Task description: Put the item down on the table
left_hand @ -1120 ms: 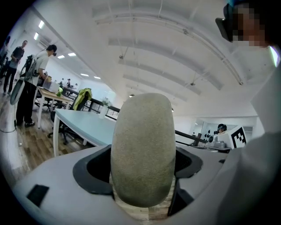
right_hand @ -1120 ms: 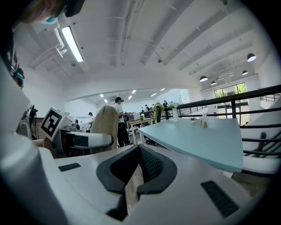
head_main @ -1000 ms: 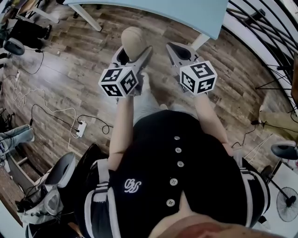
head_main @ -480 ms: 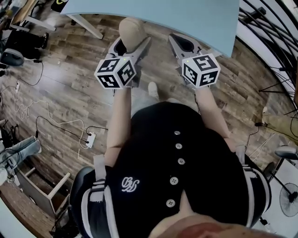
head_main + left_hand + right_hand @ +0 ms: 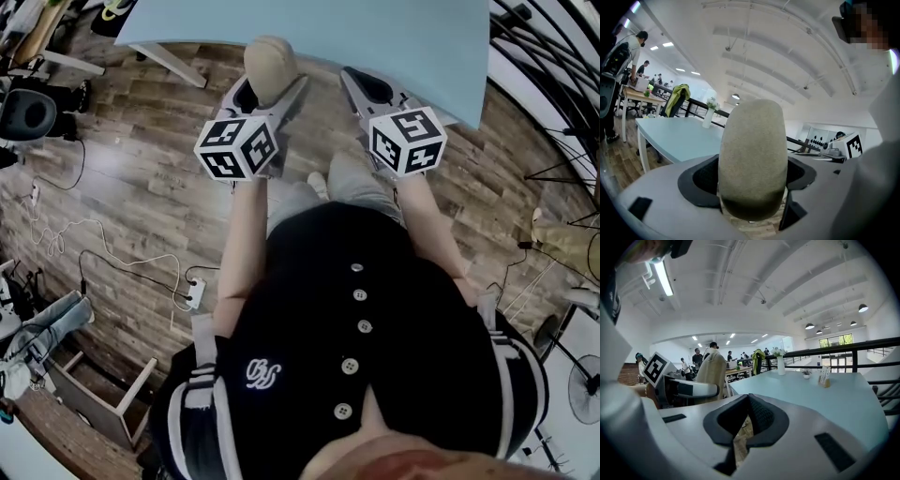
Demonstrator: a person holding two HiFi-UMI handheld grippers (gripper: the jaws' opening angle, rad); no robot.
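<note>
A tan, egg-shaped item (image 5: 270, 66) stands upright between the jaws of my left gripper (image 5: 270, 92), which is shut on its lower half. In the left gripper view the item (image 5: 752, 150) fills the middle, with the dark pads (image 5: 701, 180) pressing on both sides. My right gripper (image 5: 364, 82) is beside it, shut with nothing in it; its pads (image 5: 759, 416) meet at the front. Both grippers sit at the near edge of the light blue table (image 5: 375, 37), still over the wooden floor. The tabletop (image 5: 825, 399) stretches ahead.
A white vase (image 5: 781, 365) and a small card stand (image 5: 825, 378) are far back on the table. A black railing (image 5: 544, 56) runs on the right. Cables and a power strip (image 5: 194, 292) lie on the floor at left, near a chair (image 5: 28, 112).
The person has walked forward: the table edge has come closer and now meets both grippers' tips. Both grippers kept their pose, the left still holding the item.
</note>
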